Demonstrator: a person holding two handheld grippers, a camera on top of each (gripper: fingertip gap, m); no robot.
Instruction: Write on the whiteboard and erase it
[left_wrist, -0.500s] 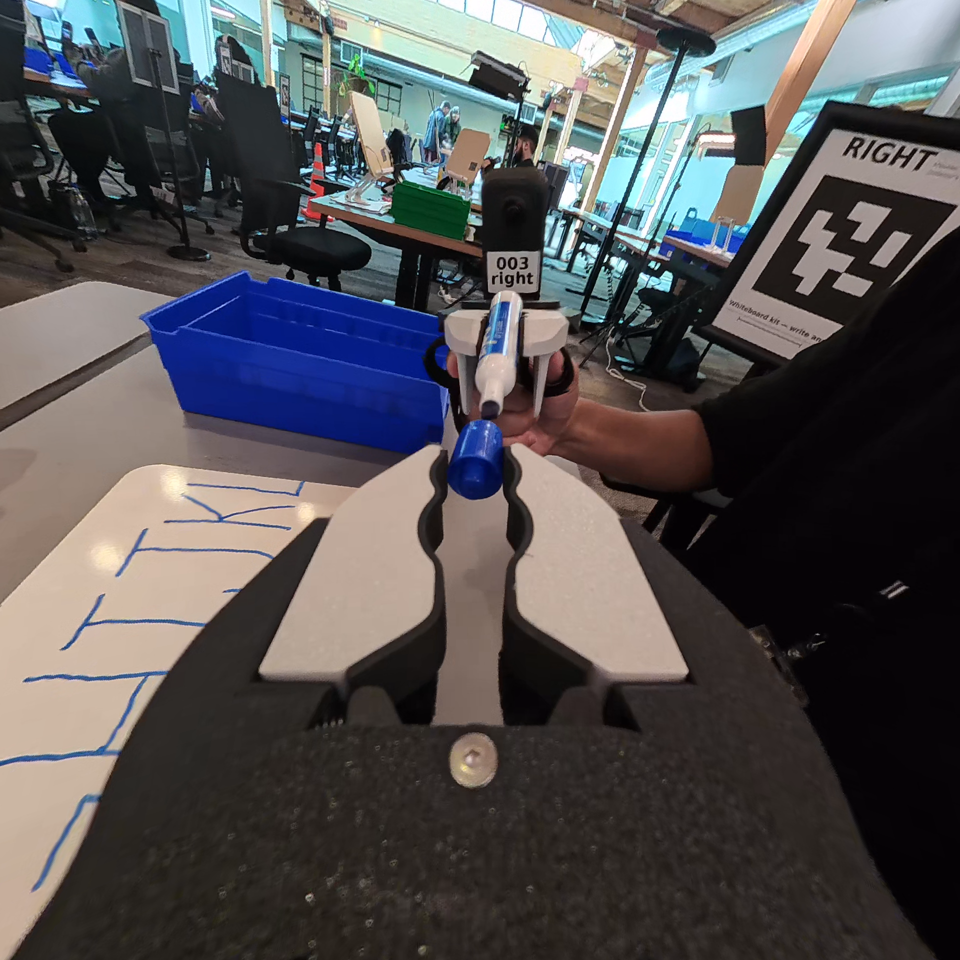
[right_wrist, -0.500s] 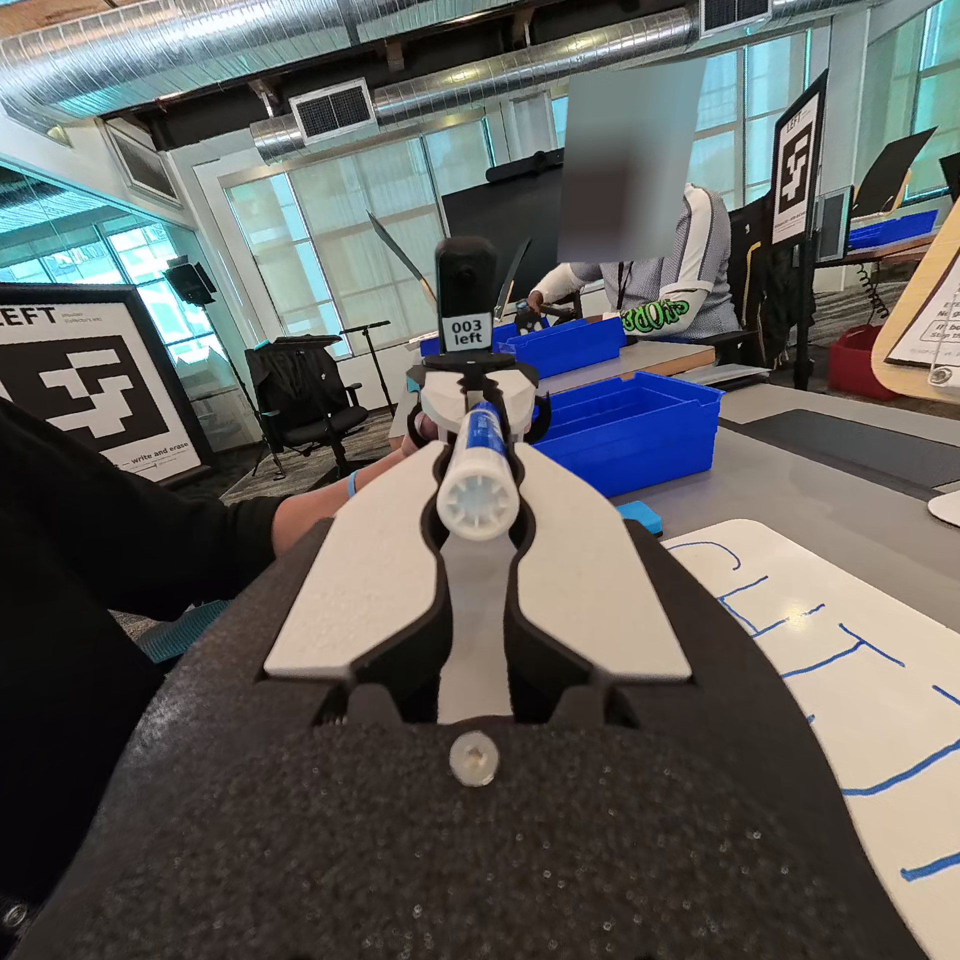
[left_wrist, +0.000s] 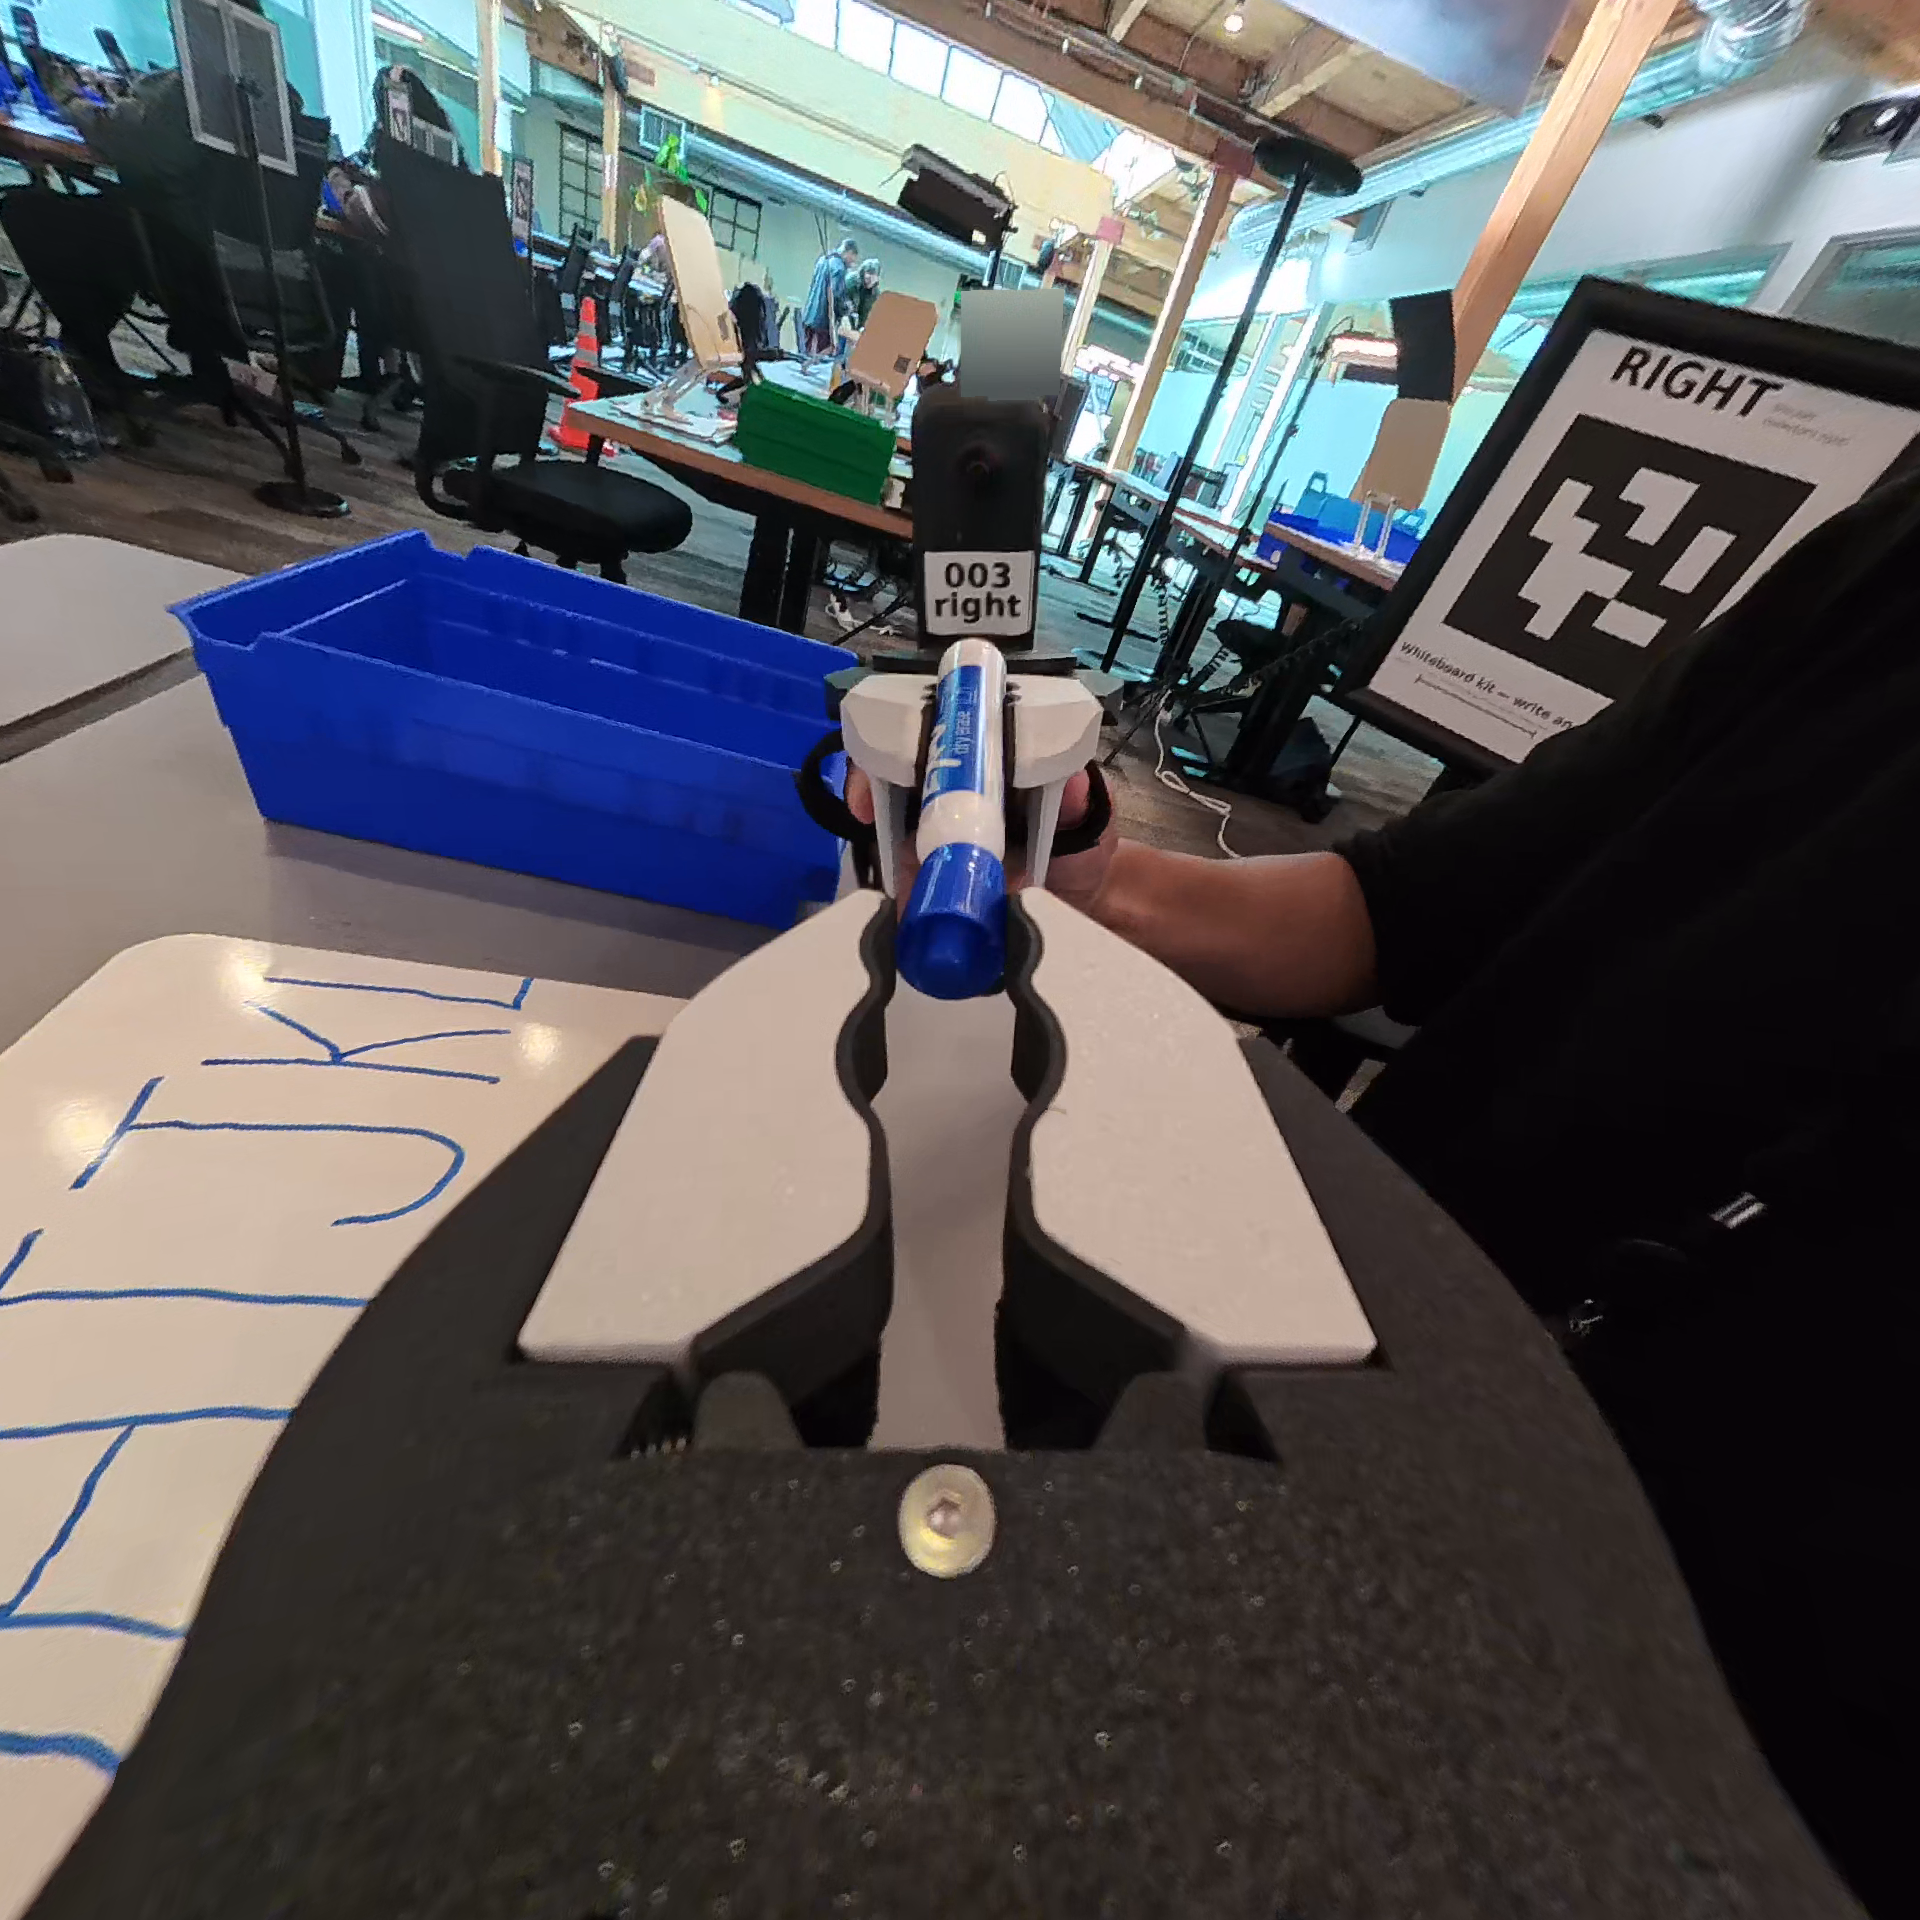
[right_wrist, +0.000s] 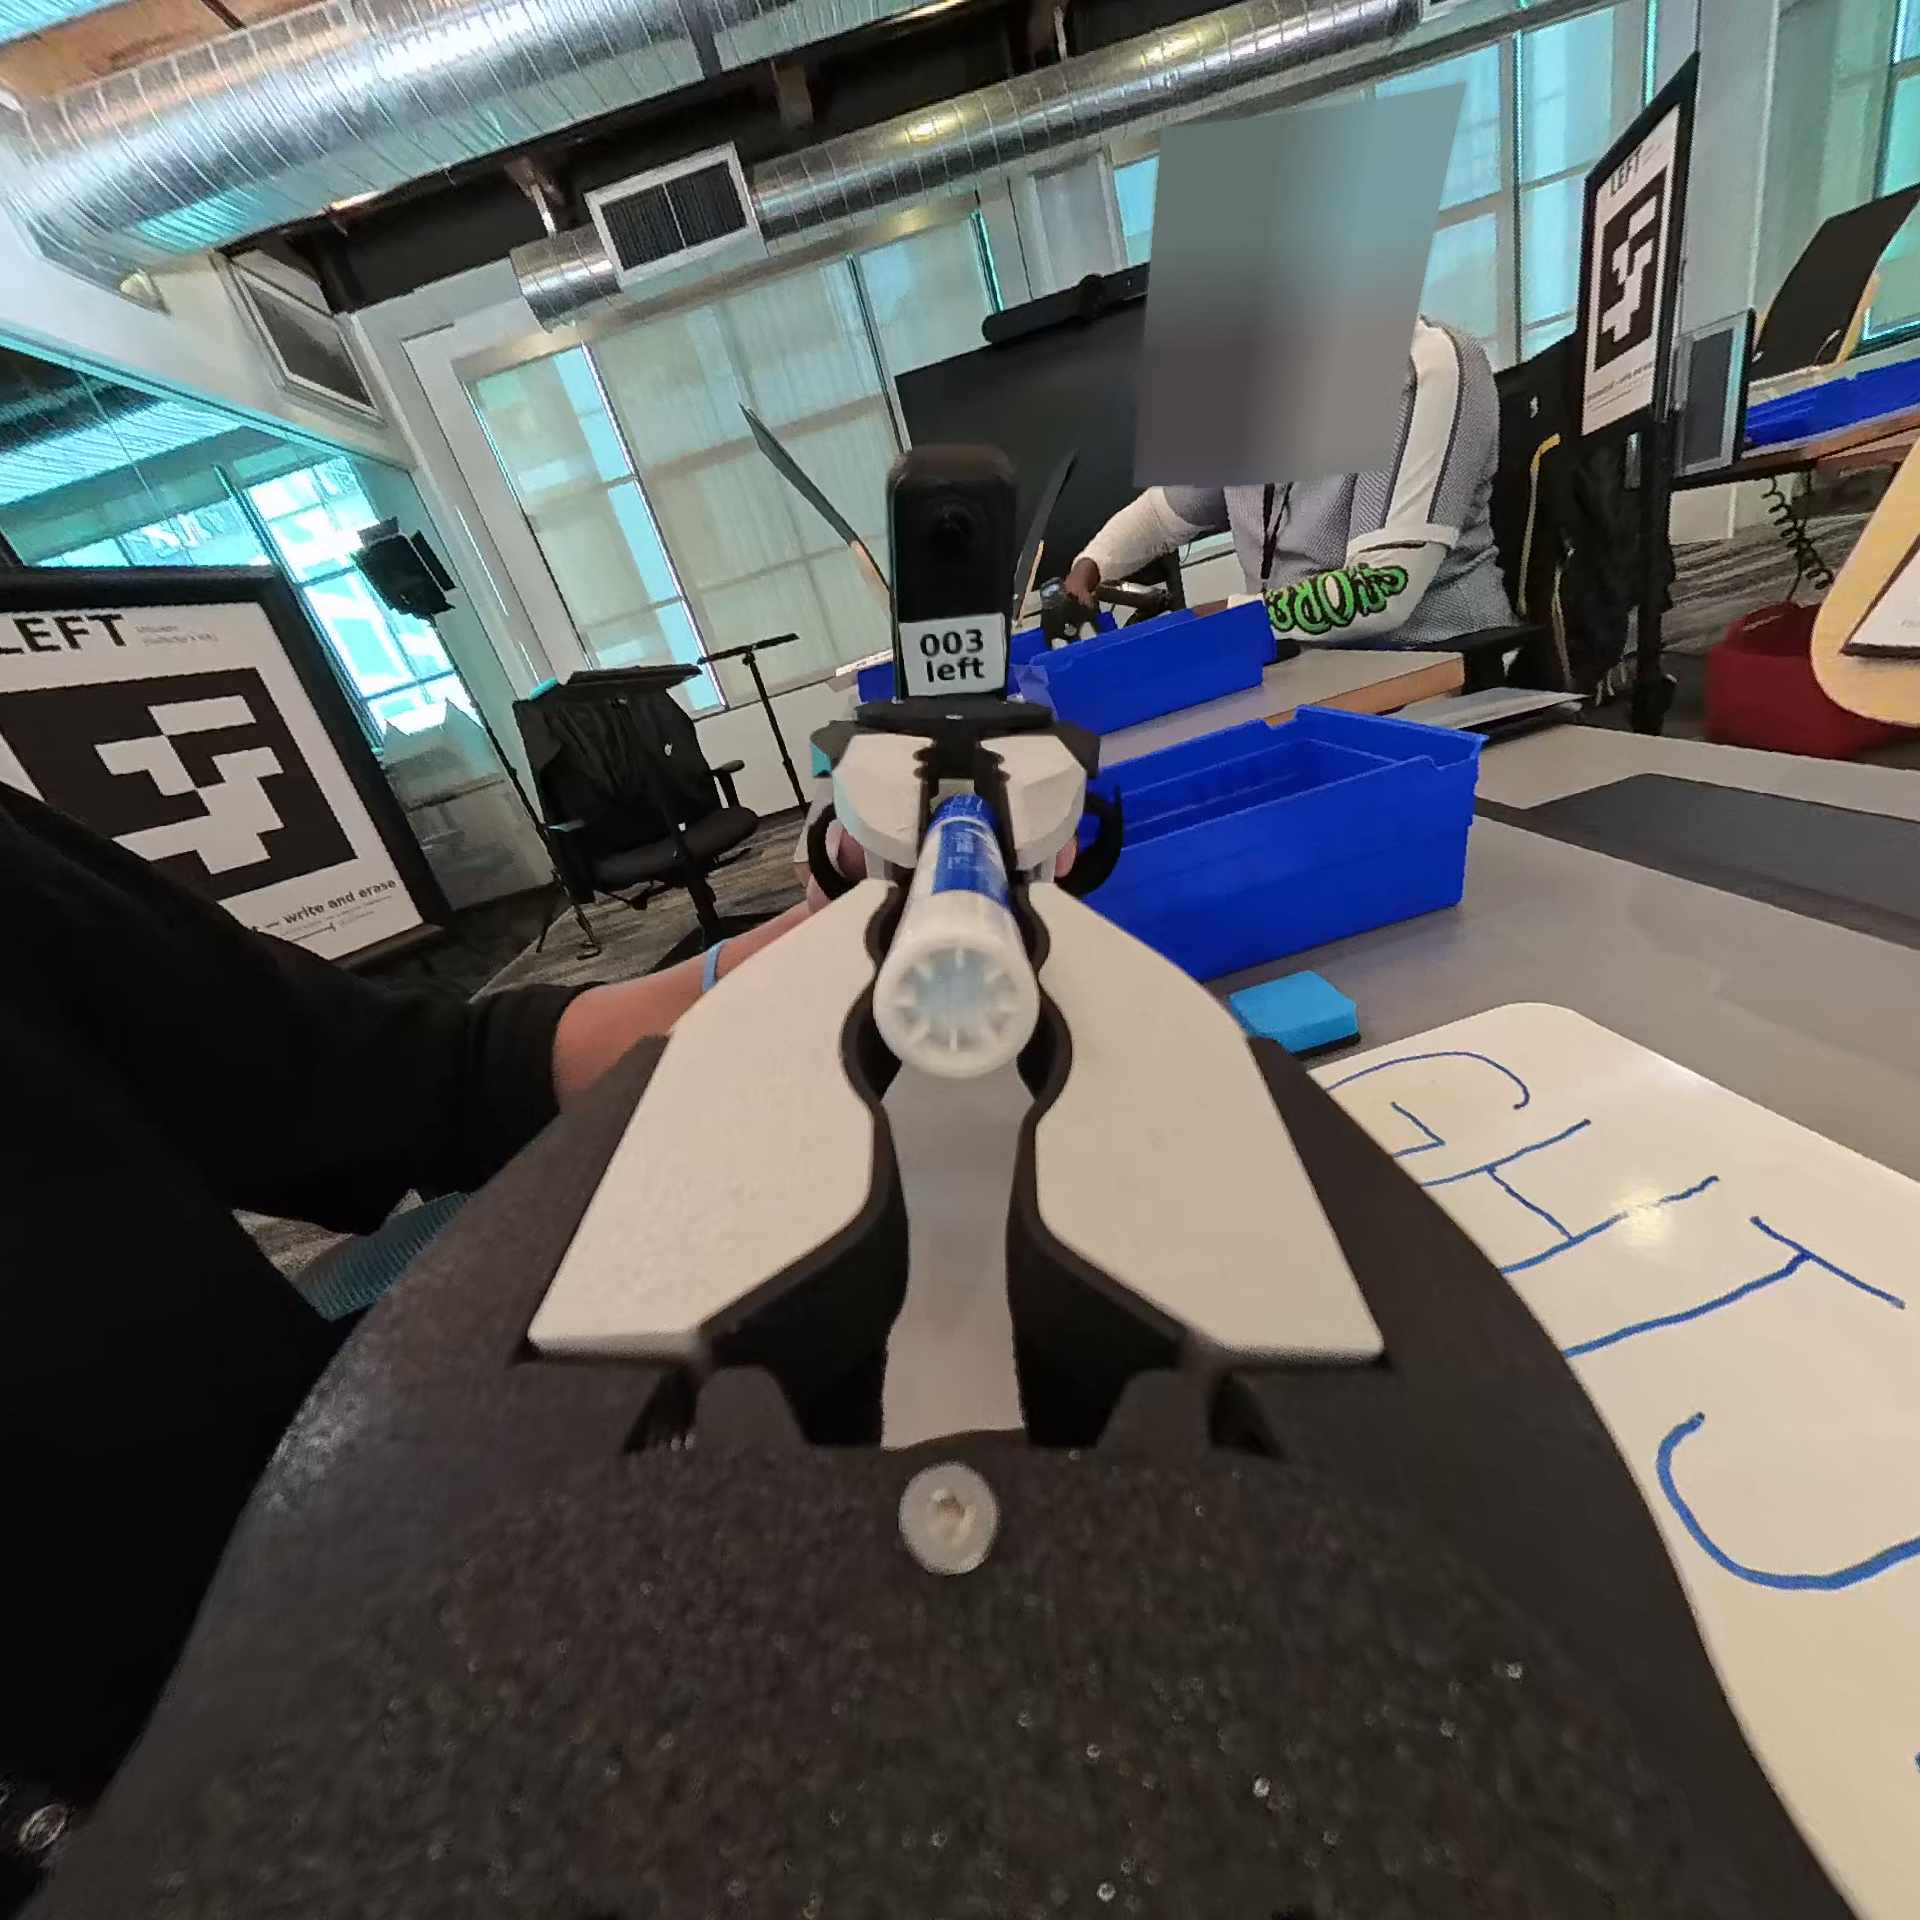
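Observation:
My right gripper (right_wrist: 961, 914) is shut on a white and blue dry-erase marker (right_wrist: 954, 1003), whose butt end faces that camera. My left gripper (left_wrist: 953, 914) is shut on the marker's blue cap (left_wrist: 951, 935). The two grippers face each other nose to nose above the table edge, and the cap sits on the marker's tip (left_wrist: 961, 748). The right gripper also shows in the left wrist view (left_wrist: 964, 842), and the left gripper in the right wrist view (right_wrist: 961, 821). The whiteboard (left_wrist: 260, 1195) lies flat on the grey table, covered in blue writing; it also shows in the right wrist view (right_wrist: 1662, 1195).
A blue eraser (right_wrist: 1294, 1013) lies on the table by the whiteboard's corner. A blue bin (left_wrist: 499, 707) stands beyond the board, also seen in the right wrist view (right_wrist: 1299, 821). Marker-pattern signs (left_wrist: 1621, 561) (right_wrist: 187, 779) stand on either side. A person sits at a far table.
The two grippers have closed the gap between them. The marker's tip, bare just above the cap before, is now seated inside the cap.

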